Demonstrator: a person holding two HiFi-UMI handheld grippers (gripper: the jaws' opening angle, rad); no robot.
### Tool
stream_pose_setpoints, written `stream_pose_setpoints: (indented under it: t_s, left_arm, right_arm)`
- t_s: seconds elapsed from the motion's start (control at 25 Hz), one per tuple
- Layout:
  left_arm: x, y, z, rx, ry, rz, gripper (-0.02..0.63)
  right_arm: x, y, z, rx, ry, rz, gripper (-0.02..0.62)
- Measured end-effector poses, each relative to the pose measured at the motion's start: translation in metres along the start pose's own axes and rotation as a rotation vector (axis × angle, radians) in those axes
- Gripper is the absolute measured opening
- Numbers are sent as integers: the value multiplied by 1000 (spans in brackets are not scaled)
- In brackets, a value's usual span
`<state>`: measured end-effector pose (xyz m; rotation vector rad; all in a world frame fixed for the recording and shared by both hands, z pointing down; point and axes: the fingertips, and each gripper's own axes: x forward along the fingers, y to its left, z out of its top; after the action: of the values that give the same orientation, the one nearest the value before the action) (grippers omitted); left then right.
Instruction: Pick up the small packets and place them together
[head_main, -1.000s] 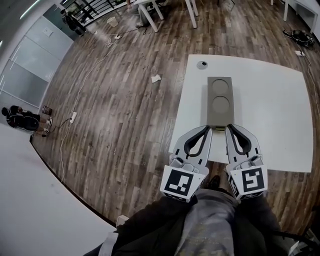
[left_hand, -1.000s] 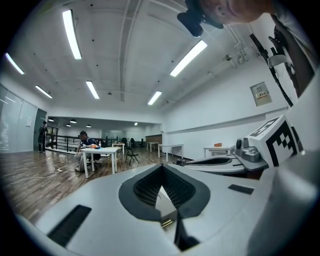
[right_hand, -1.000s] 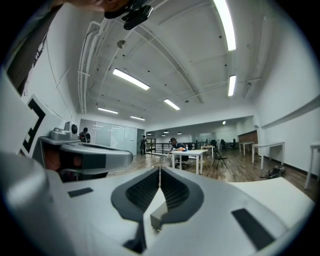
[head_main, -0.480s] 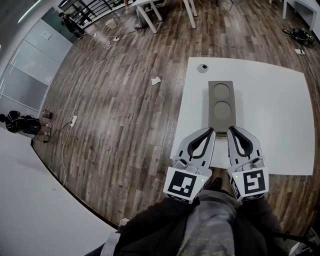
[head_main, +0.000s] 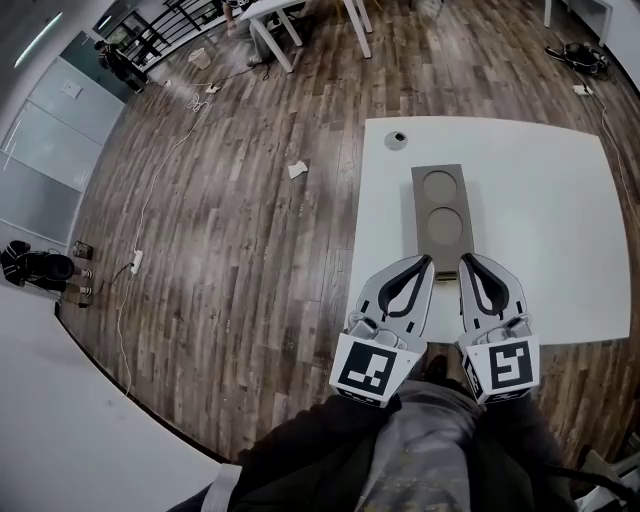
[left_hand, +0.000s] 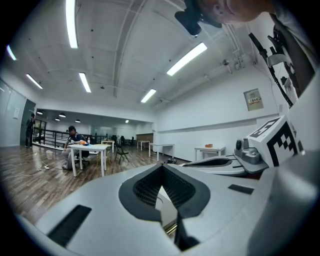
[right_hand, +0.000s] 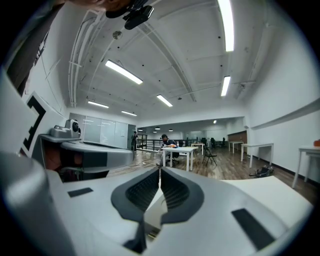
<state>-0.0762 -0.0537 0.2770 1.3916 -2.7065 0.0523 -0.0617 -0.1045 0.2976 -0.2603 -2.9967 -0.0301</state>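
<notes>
Head view, 9 o'clock edge: a person (head_main: 35, 268) low on the floor; a cable (head_main: 160, 170) runs from a power strip (head_main: 134, 262) toward 11 o'clock. Crumpled paper (head_main: 297, 169) lies on the boards left of the table. On the table's far-left corner sits a small round grey object (head_main: 397, 139), well apart from the grey tray (head_main: 441, 205) with two round recesses. Nothing stands between the tongs and the tray. Left gripper (head_main: 427, 261) and right gripper (head_main: 465, 261) lie side by side at 6 o'clock, tips flanking the tray's near end; both pairs of jaws are pressed together with nothing in them. A dark bag (head_main: 570, 52) lies at 1 o'clock. Surface: plain white table (head_main: 540, 230) on dark wood planks; open hall, glass partitions, strip lights, more white tables (head_main: 270, 15) at 11 o'clock. A pale strip (head_main: 446, 281) at the tray's near end, between the tips, may be a packet; too small to be sure. The tray's long axis runs 12 to 6 o'clock.
</notes>
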Motion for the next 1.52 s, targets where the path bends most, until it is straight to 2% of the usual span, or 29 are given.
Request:
stream_pose_setpoints:
  t_s: [0.16, 0.44, 0.64, 0.84, 1.32, 1.4, 1.52]
  left_arm:
    - [2, 5, -13, -16, 21, -45, 3]
    - [-6, 7, -33, 24, 20, -91, 3]
    - [-13, 3, -64, 27, 20, -110, 3]
    - [-15, 7, -99, 13, 61, -120, 3]
    - [-10, 0, -103, 11, 113, -181, 3]
    - [-9, 3, -102, 6, 123, -186, 3]
    - [-6, 9, -100, -3, 135, -190, 3]
  right_arm:
    - [4, 2, -13, 12, 18, -42, 9]
    - [2, 15, -46, 33, 24, -87, 9]
    - [1, 24, -90, 41, 36, -106, 9]
    - [6, 34, -134, 79, 80, -109, 9]
    - [1, 25, -151, 107, 160, -196, 11]
    - [3, 24, -154, 111, 187, -216, 34]
    - [9, 20, -160, 116, 237, -240, 118]
